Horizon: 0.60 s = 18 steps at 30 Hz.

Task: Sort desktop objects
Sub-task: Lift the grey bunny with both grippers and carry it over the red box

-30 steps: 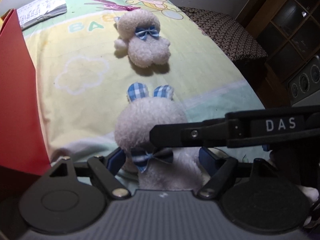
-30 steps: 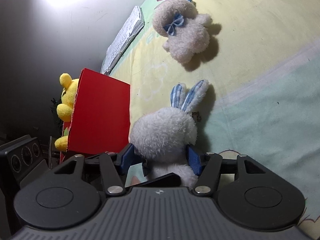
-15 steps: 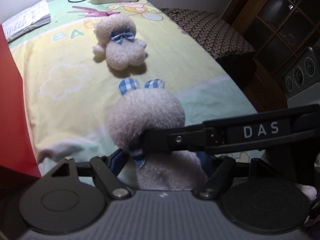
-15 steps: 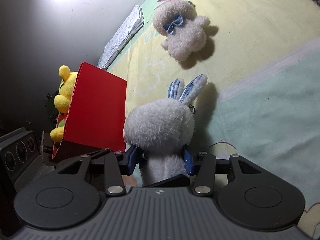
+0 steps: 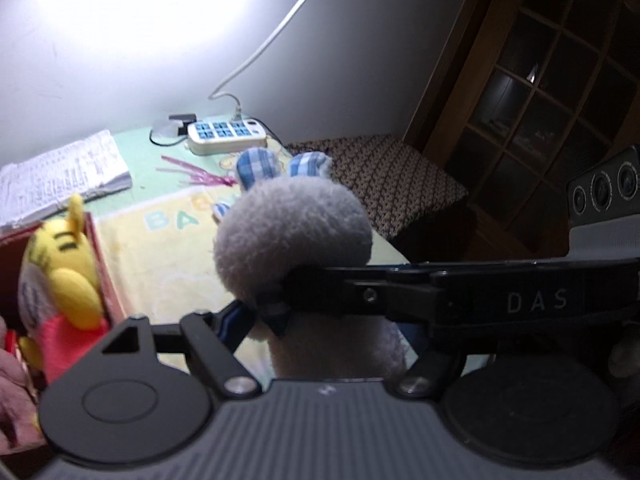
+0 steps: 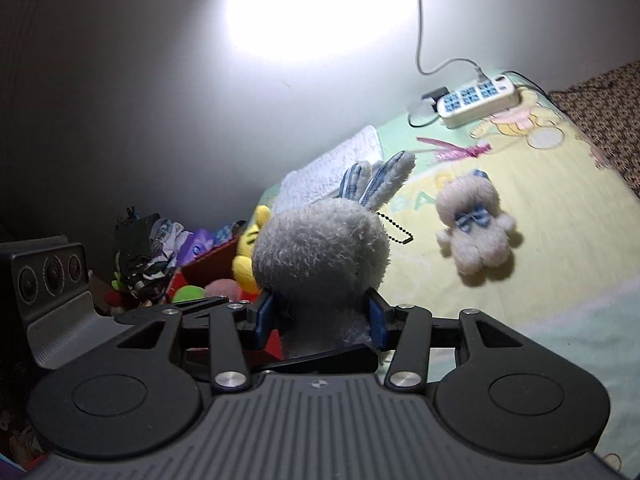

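The fluffy grey-white bunny (image 6: 320, 256) has been lifted off the yellow blanket (image 6: 552, 208) and is now held up beside the red box (image 6: 208, 264). It's clamped by both the right gripper (image 6: 320, 320) and left gripper (image 5: 328, 328), its blue checked ears (image 5: 256, 166) pointed up.

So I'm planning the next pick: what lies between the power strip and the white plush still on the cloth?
In the right wrist view, a pink tassel lies on the cloth between the power strip and the white plush; nothing else.
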{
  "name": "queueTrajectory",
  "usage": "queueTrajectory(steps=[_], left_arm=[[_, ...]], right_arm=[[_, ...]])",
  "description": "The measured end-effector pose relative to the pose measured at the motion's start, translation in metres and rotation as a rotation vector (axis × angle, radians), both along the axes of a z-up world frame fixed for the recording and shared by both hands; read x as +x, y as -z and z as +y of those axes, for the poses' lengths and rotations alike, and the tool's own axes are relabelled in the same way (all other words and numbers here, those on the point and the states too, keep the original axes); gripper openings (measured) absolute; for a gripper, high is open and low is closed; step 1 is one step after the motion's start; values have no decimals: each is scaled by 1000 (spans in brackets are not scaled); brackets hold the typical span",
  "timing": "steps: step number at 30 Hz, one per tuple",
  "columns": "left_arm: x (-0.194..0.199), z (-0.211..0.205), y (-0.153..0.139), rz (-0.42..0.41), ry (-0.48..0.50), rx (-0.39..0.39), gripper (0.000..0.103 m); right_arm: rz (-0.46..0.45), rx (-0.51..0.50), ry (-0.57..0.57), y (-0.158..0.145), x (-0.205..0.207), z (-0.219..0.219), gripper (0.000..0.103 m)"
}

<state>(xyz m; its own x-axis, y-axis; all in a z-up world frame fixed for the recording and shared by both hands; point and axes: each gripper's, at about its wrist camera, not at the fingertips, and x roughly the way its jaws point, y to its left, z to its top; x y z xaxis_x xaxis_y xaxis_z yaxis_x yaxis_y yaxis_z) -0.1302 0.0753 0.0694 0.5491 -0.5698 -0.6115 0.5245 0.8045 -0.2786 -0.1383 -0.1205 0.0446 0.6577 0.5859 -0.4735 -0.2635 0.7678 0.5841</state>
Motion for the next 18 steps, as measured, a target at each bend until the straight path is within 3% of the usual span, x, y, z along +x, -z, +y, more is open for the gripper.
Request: queueTrajectory(steps=[7,18], left_arm=[[2,80,-21,-51,-94,-26,76],[27,172,9,36,-231,2,76]], right_arm=[[-105,12,-102,-31,15,74,50],[-85,-91,-224,-24,51,187,49]])
